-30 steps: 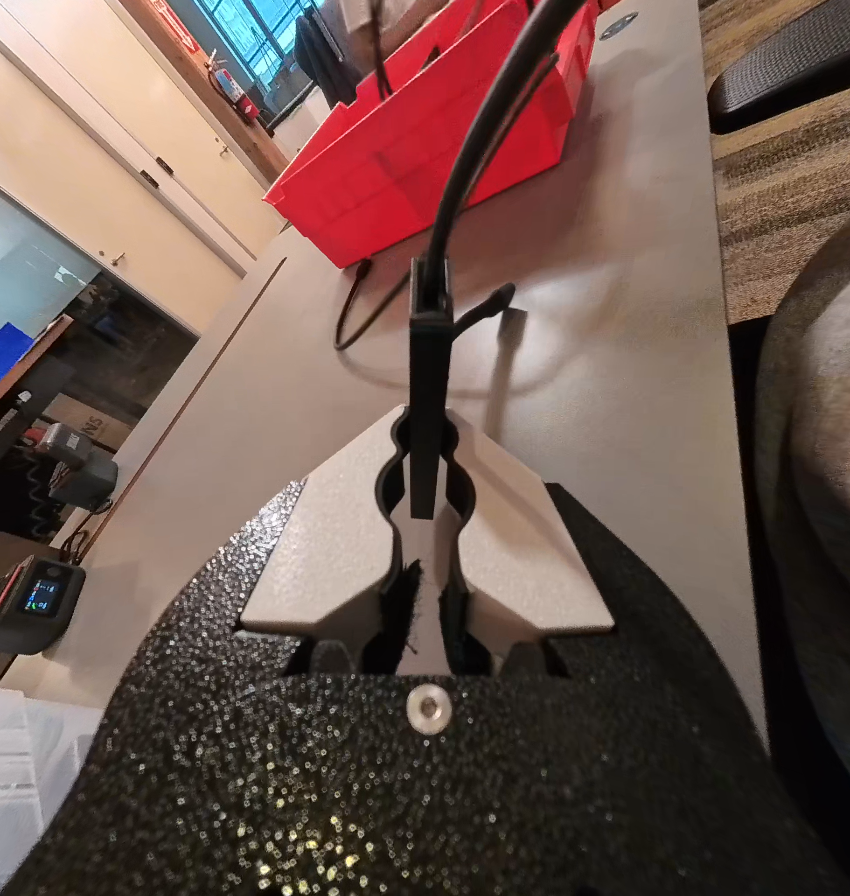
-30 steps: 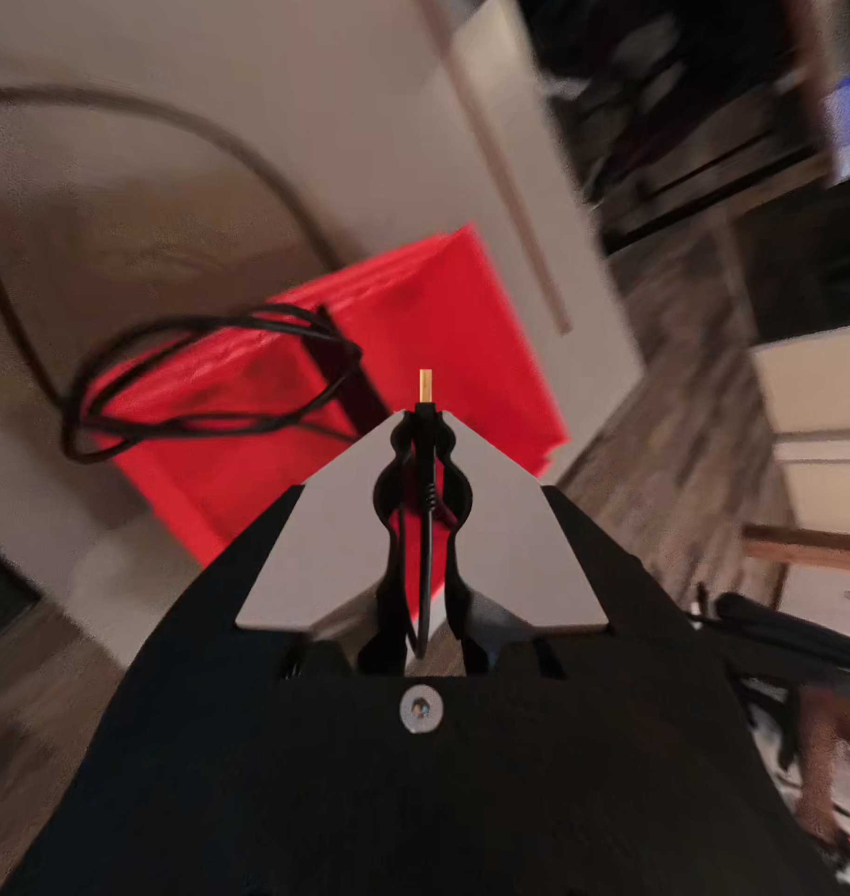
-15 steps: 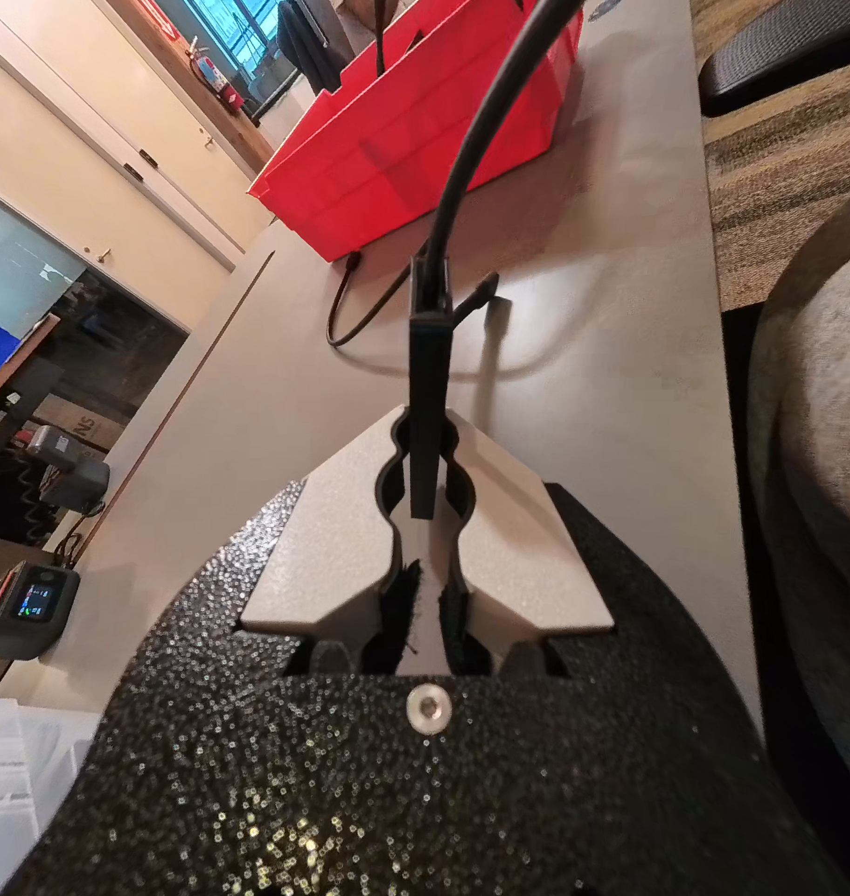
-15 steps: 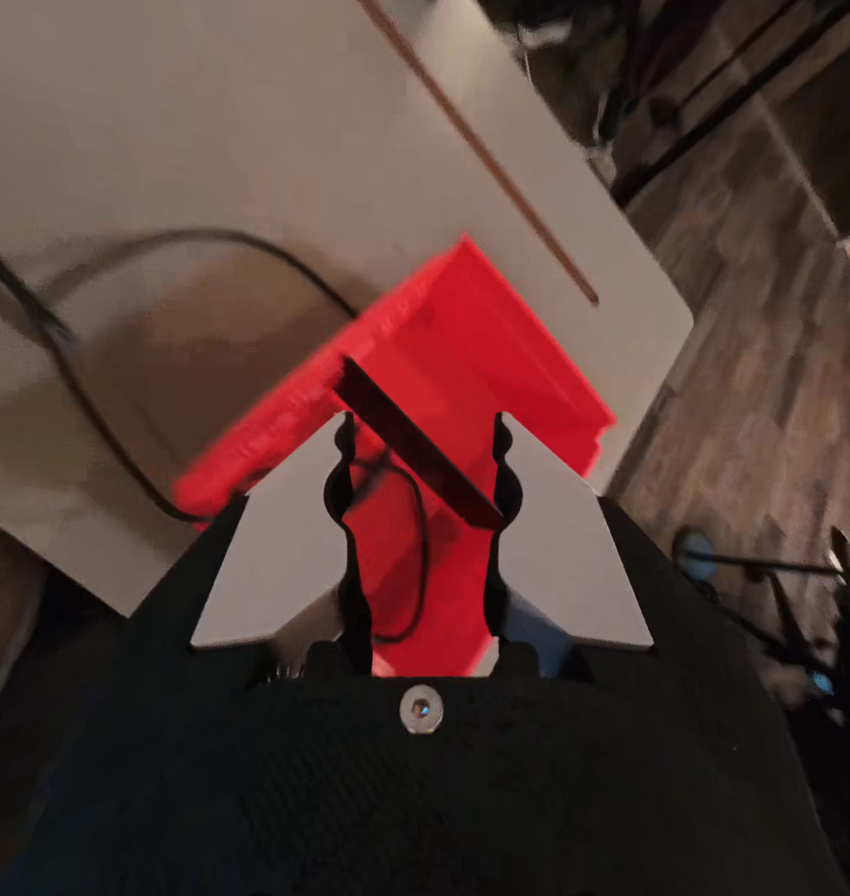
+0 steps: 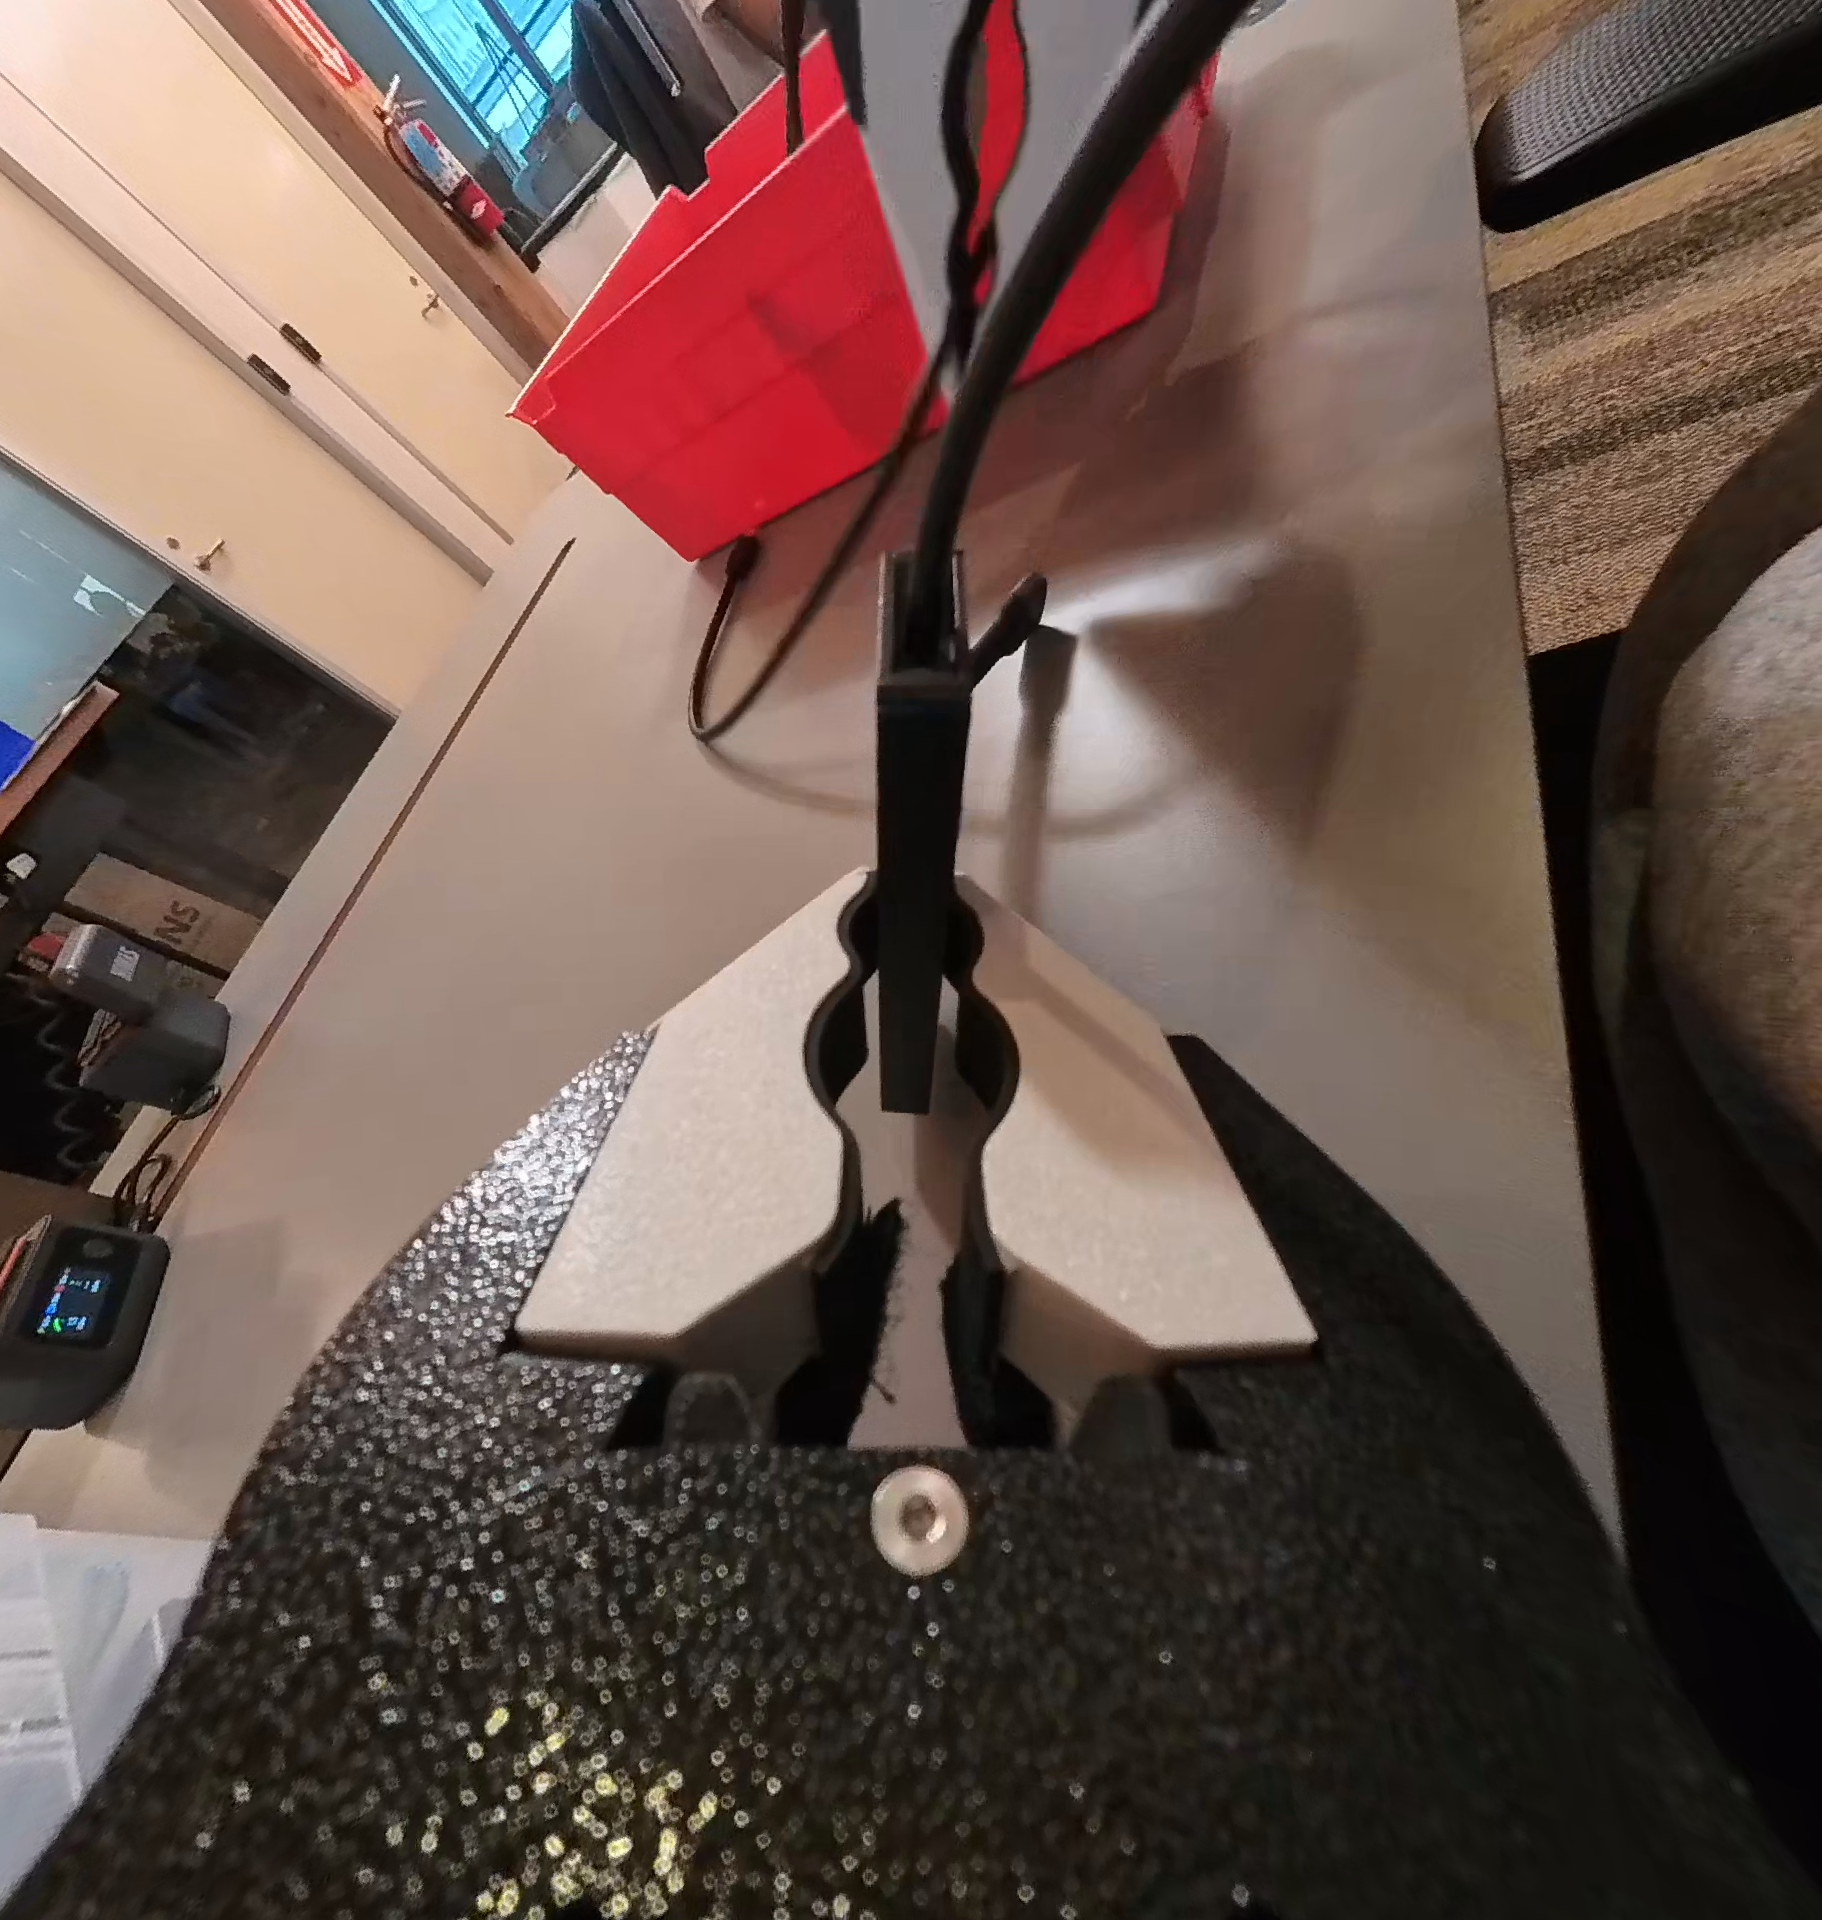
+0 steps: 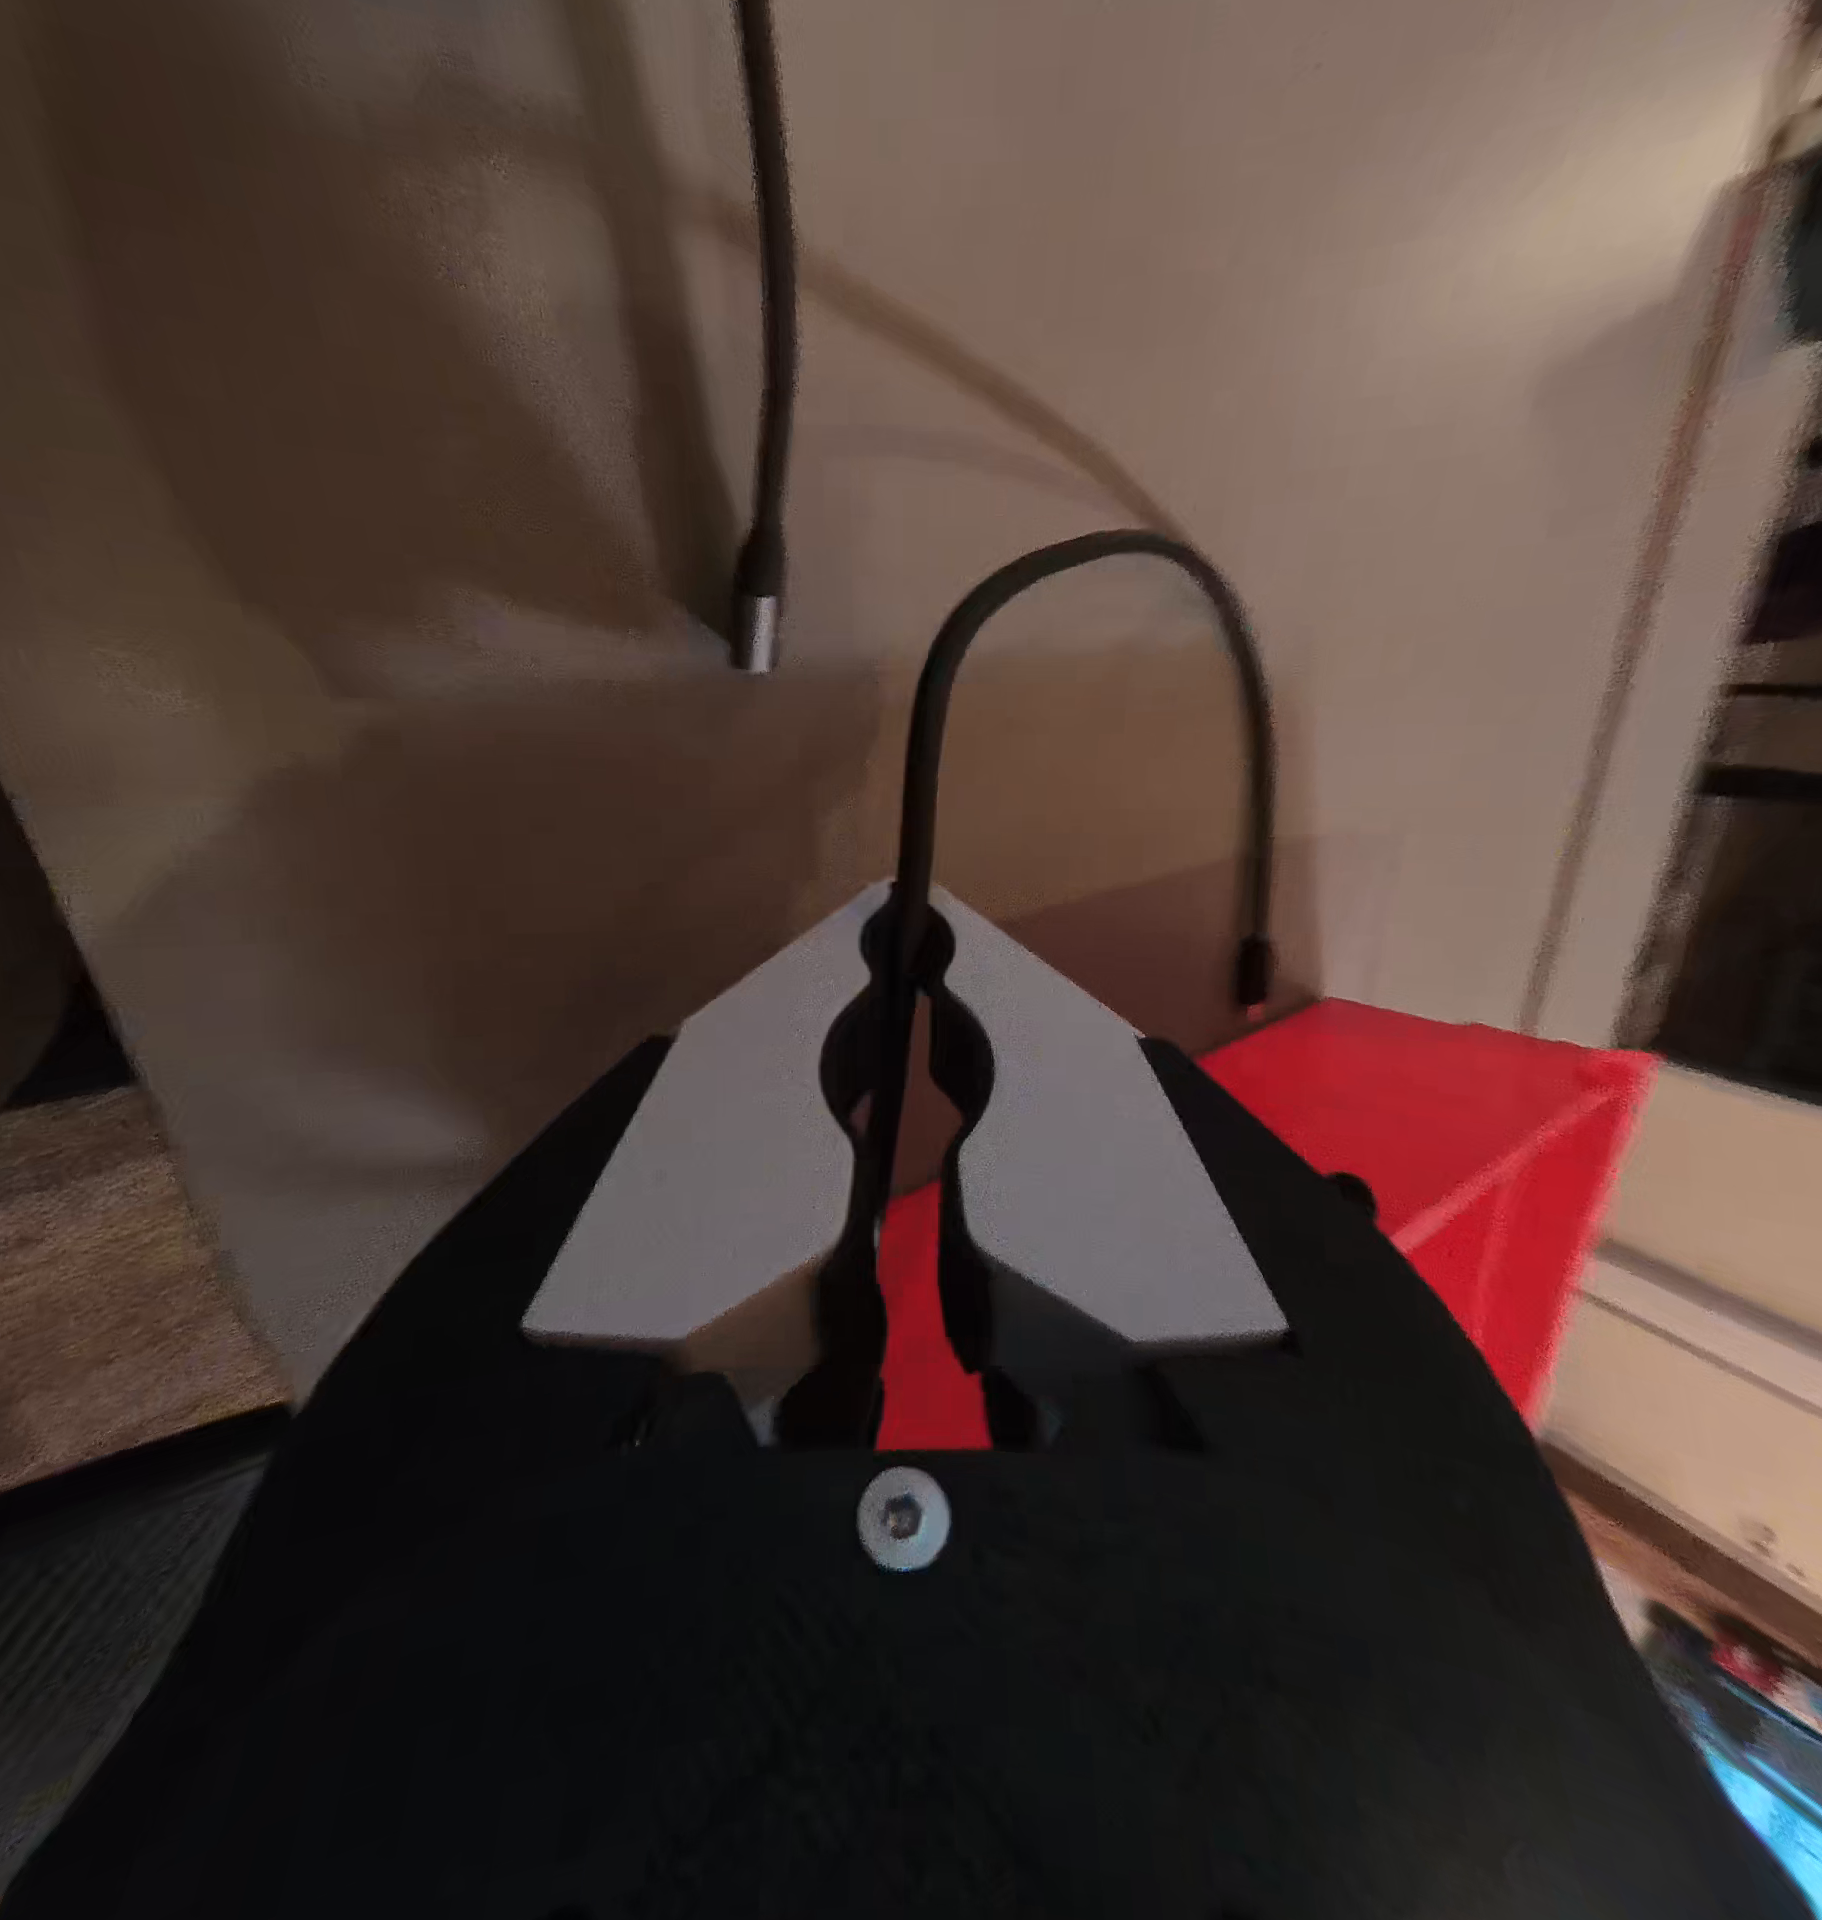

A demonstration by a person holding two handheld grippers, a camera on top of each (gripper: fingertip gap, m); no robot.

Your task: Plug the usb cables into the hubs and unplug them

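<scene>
Left wrist view: left gripper (image 5: 912, 914) pinches a hub (image 5: 917, 831); right gripper (image 6: 909, 925) clamps a cable (image 6: 1094, 551) (regrip nearer its plug (image 6: 1253, 971) before inserting).

Left gripper (image 5: 917, 914) jaws clamp black hub (image 5: 919, 831) (edge-on) above table (image 5: 533, 935).

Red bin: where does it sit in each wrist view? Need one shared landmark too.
Left wrist view: red bin at upper centre, far end of the table, behind the hub held by the left gripper.
Right wrist view: red bin at lower right, partly behind the right gripper.
Shared landmark: the table.
</scene>
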